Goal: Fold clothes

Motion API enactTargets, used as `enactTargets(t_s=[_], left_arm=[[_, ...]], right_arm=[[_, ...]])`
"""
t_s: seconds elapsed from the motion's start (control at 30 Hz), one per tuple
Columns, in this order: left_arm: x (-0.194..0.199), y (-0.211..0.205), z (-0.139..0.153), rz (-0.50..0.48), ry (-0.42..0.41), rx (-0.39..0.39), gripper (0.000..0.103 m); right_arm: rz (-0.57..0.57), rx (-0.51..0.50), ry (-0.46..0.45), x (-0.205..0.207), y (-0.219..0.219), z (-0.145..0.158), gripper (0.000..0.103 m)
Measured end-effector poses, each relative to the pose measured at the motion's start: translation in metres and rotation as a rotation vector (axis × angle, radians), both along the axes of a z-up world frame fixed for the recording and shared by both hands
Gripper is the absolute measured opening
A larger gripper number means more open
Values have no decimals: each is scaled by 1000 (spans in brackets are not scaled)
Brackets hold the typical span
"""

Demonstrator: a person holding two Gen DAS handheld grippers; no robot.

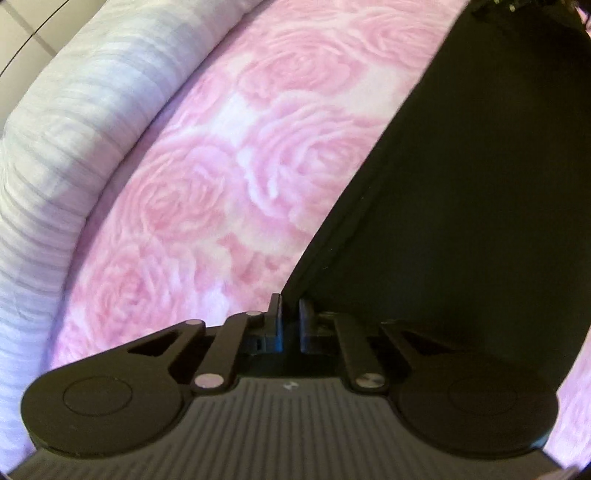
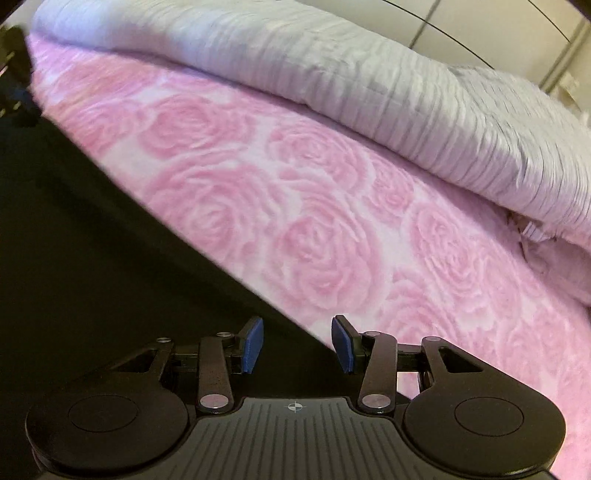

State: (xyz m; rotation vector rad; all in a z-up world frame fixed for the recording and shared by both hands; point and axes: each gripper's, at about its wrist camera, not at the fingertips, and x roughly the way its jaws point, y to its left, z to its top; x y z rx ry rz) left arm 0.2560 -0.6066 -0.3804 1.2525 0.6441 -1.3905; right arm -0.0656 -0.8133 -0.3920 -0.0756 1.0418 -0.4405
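A black garment [image 1: 461, 203] lies flat on a pink rose-patterned bedspread [image 1: 221, 184] and fills the right side of the left wrist view. Its near corner runs into the narrow gap of my left gripper [image 1: 291, 314], whose fingers are shut on that corner. In the right wrist view the same black garment [image 2: 92, 240] covers the left side, and its straight edge runs diagonally down to my right gripper [image 2: 297, 341]. That gripper is open. Its blue pads [image 2: 253, 343] stand apart over the garment's edge without pressing on it.
A bunched white striped duvet [image 1: 74, 110] lies along the far side of the bed, also seen as the duvet [image 2: 369, 92] in the right wrist view. Behind it are pale wall panels [image 2: 480, 22]. The pink bedspread [image 2: 314, 221] stretches between garment and duvet.
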Motion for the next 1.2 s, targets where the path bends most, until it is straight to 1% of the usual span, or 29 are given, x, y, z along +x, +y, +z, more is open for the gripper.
enactTargets(t_s=[0.07,0.1,0.2,0.23,0.27,0.33,0.43,0.5,0.53,0.6,0.67,0.7,0.73,0.77,0.83,0.87,0.93,1.0,1.03,1.07,1.1,1.13,1.17,1.2], left_arm=[[2,-3,-1,26,11,-3,8],[4,-4,-1,39,23,-3,9],[20,-5,4,112,88,-5,18],[25,-5,6,141,100,-6,26],[31,-5,8,171,107,-5,27],[34,-3,13,177,88,3,27],[16,4,31,103,4,-22,25],[-7,11,48,15,-32,-58,25],[-26,15,54,-53,-41,-70,24],[-66,24,67,-192,-58,-93,26],[-118,34,75,-335,-24,-118,38],[-145,39,77,-404,0,-134,41],[-171,44,79,-472,25,-150,47],[-198,47,78,-531,46,-166,56],[-250,53,75,-648,87,-197,63],[-273,53,71,-693,106,-208,63],[-309,48,56,-767,103,-217,63],[-321,34,46,-761,88,-212,60],[-327,27,41,-757,79,-209,56],[-332,20,37,-753,71,-206,47],[-338,13,32,-748,63,-203,43],[-332,1,36,-705,94,-198,35],[-325,-11,41,-659,128,-194,24],[-317,-20,44,-635,142,-184,17]], right_arm=[[-33,44,18,6,-12,-11,44],[-47,34,10,5,-13,-10,45],[-107,0,-23,-3,-12,-2,45],[-129,2,-35,-9,-11,3,45],[-155,2,-41,-17,-8,7,45],[-197,-2,-53,-37,2,18,45],[-282,11,-92,-79,26,41,45],[-351,27,-115,-108,49,53,45],[-386,34,-123,-122,62,58,45],[-451,59,-125,-144,91,62,45],[-526,92,-129,-166,124,65,45],[-565,112,-135,-176,139,65,45],[-598,127,-139,-183,153,65,45],[-630,142,-144,-190,168,65,45],[-671,156,-152,-199,191,64,45],[-691,162,-156,-203,203,63,45],[-711,165,-168,-206,214,62,45],[-728,178,-185,-209,221,58,45],[-734,189,-195,-209,222,56,45],[-733,203,-208,-210,223,53,45],[-732,216,-219,-210,223,50,45],[-723,219,-223,-208,222,47,45],[-714,222,-228,-206,221,44,45],[-707,226,-243,-203,220,43,45]])
